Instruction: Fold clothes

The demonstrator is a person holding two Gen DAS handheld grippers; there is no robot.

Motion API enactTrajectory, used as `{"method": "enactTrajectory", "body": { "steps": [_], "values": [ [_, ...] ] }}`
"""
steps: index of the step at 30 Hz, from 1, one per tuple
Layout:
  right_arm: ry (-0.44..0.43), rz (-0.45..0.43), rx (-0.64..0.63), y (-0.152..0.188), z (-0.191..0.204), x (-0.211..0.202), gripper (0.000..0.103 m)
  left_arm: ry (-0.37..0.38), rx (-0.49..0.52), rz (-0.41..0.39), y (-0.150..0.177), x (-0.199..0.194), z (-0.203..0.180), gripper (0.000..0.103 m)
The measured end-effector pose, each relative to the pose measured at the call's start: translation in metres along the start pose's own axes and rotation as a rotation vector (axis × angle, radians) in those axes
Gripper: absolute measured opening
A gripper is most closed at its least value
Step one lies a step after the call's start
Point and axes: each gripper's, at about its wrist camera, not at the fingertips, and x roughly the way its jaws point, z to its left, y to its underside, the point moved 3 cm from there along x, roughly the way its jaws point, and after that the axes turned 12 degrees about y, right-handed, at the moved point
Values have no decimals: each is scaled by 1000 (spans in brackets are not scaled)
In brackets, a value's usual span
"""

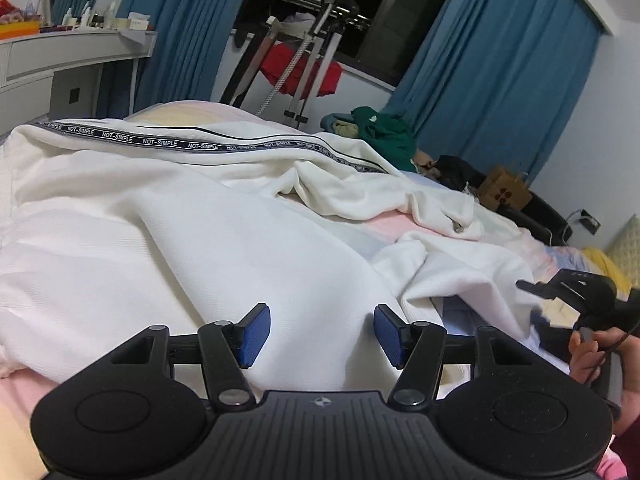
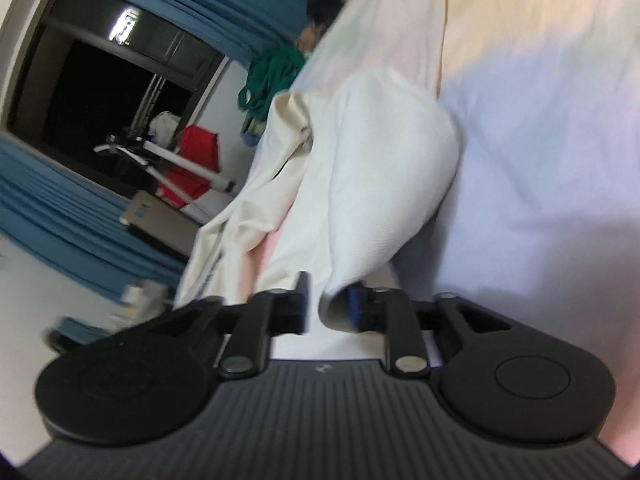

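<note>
Lying spread across pastel bed cover [image 1: 404, 228]: white garment [image 1: 200, 232], black lettered tape along its far edge. Left gripper [image 1: 322, 334] held low over garment's near part, blue pads [image 1: 256, 336] parted, nothing between them. Right gripper [image 2: 328, 306] seen at garment's right end; jaws parted, white fold hanging between them, lying against one blue pad [image 2: 354, 306], not pinched. Green clothing [image 1: 384, 136] heaped beyond garment. Drying rack [image 1: 304, 60] with red cloth noted behind garment, before dark window.
</note>
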Motion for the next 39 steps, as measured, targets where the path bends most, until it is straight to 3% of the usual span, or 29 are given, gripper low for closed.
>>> {"method": "enactTrajectory", "body": {
  "steps": [1, 4, 5, 9, 14, 16, 20, 27, 31, 39],
  "values": [
    [-22, 30, 31, 0, -2, 3, 62, -1, -11, -2, -1, 2, 1, 61],
    [-12, 52, 96, 1, -6, 6, 84, -5, -45, -9, -4, 7, 2, 62],
    [5, 67, 110, 3, -8, 9, 85, -5, -53, -10, -4, 8, 2, 63],
    [44, 154, 187, 9, -19, 30, 85, -2, -59, -11, -4, 12, 3, 66],
    [-42, 127, 270, -4, -21, 46, 85, 6, -83, -23, -4, 17, 7, 67],
    [-88, 95, 311, -12, -26, 50, 80, 8, -84, -27, -4, 17, 7, 67],
    [-149, -37, 348, -32, -34, 39, 71, 10, -82, -33, -3, 17, 7, 67],
    [-275, -333, 350, -72, -38, -19, 70, 9, -83, -38, -4, 16, 7, 67],
    [-217, -486, 317, -86, -42, -53, 70, 2, -79, -43, -3, 14, 7, 67],
    [38, -435, 516, -95, -98, -57, 70, -2, -84, -41, -3, 13, 8, 67]
  ]
}}
